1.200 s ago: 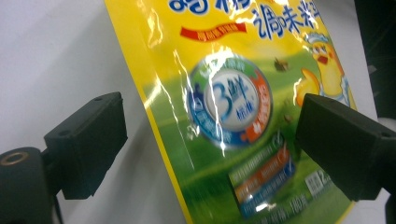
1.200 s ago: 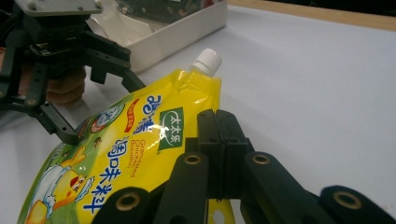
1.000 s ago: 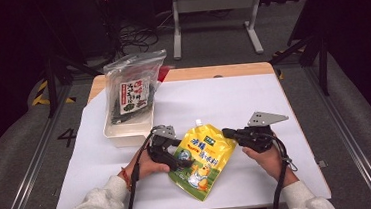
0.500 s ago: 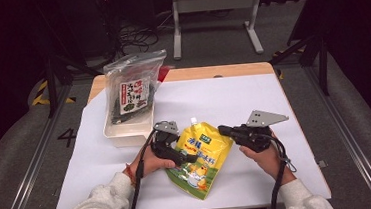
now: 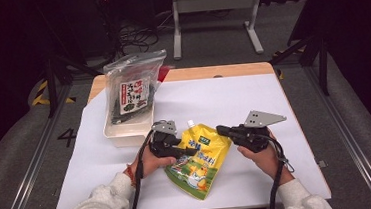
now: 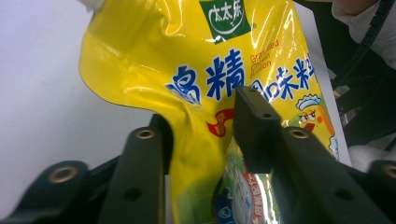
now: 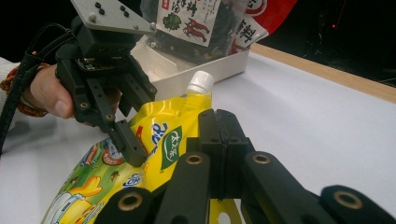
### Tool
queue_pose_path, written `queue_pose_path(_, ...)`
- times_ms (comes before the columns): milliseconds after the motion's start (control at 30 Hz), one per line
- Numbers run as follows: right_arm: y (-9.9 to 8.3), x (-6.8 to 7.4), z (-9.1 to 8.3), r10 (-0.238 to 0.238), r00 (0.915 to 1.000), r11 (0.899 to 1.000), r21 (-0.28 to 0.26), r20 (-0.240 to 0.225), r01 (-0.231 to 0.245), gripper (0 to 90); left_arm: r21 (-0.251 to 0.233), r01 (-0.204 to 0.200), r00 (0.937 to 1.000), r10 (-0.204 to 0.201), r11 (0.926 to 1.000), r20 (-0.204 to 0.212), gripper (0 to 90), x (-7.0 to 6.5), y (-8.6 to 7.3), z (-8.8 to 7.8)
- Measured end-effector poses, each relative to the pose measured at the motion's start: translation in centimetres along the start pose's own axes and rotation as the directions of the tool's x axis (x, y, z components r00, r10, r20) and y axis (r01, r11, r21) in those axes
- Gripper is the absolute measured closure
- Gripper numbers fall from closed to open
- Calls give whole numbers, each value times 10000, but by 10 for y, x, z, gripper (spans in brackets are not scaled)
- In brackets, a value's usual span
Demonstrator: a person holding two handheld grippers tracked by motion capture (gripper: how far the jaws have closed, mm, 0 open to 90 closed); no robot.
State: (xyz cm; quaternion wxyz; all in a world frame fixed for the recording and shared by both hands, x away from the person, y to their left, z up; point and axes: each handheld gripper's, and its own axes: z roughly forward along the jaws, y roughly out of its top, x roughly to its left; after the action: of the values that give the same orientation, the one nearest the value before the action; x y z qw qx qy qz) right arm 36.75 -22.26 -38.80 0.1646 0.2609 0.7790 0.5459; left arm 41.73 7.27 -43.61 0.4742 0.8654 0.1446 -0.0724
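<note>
The yellow spouted pouch (image 5: 201, 158) is pinched from both sides just above the white table cover (image 5: 223, 101), its left edge clamped in the left gripper (image 5: 179, 151) and its right edge in the clenched right gripper (image 5: 224, 130), both hands held low with forearms angled inward.

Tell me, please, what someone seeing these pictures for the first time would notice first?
The bright yellow pouch with a white cap, lying near the front of the white table, draws the eye at once. The left claw pinches its left edge and the right claw is shut on its upper right edge. Behind to the left, a clear bag of dark dried food stands in a white tray.
</note>
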Motion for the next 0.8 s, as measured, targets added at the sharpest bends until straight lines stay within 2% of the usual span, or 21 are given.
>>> queue_pose_path(167, 2, 1, 0, -12, 10000, 10000, 3, 67, 11, 894, -241, -157, 9998, 155, 9996, -83, 798, -4, 0, -5)
queue_pose_path(267, 2, 2, -2, 118, 9995, 9999, -23, 280, -117, 832, -634, -221, 9996, 208, 9977, -211, 824, -9, 1, -11)
queue_pose_path(300, 3, 4, -5, 85, 9993, 10000, -22, 367, -84, 666, -966, -297, 9991, 267, 9949, -332, 843, -14, 1, -17)
queue_pose_path(333, 4, 5, -7, 177, 9988, 9998, -56, 463, -174, 622, -1156, -305, 9991, 268, 9928, -332, 849, -17, 2, -20)
queue_pose_path(367, 4, 5, -7, 177, 9988, 9998, -56, 463, -174, 622, -1156, -305, 9991, 268, 9928, -332, 852, -17, 2, -20)
queue_pose_path(400, 4, 6, -10, 238, 9987, 9997, -88, 456, -234, 602, -1385, -387, 9985, 330, 9896, -429, 852, -21, 2, -26)
queue_pose_path(433, 5, 10, -15, 111, 9988, 9999, -120, 484, -105, 521, -1575, -436, 9984, 372, 9866, -436, 855, -24, 3, -30)
queue_pose_path(467, 5, 12, -21, 70, 9979, 10000, -76, 641, -65, 481, -1673, -474, 9980, 395, 9848, -501, 856, -26, 3, -34)
queue_pose_path(533, 3, 13, -28, 150, 9980, 9998, -171, 614, -140, 456, -1845, -537, 9974, 436, 9814, -581, 858, -30, 3, -40)
queue_pose_path(600, -1, 12, -39, 229, 9968, 9997, -142, 763, -218, 418, -2163, -660, 9956, 500, 9741, -789, 864, -36, 4, -50)
queue_pose_path(633, -1, 12, -39, 229, 9968, 9997, -142, 763, -218, 418, -2163, -660, 9956, 500, 9741, -789, 864, -36, 4, -50)
queue_pose_path(667, -4, 11, -42, 362, 9967, 9993, -119, 729, -354, 417, -2288, -704, 9959, 552, 9709, -719, 864, -37, 4, -54)
queue_pose_path(800, -16, 7, -50, 525, 9946, 9979, 326, 896, -556, 390, -2488, -879, 9938, 677, 9646, -886, 867, -40, 6, -63)
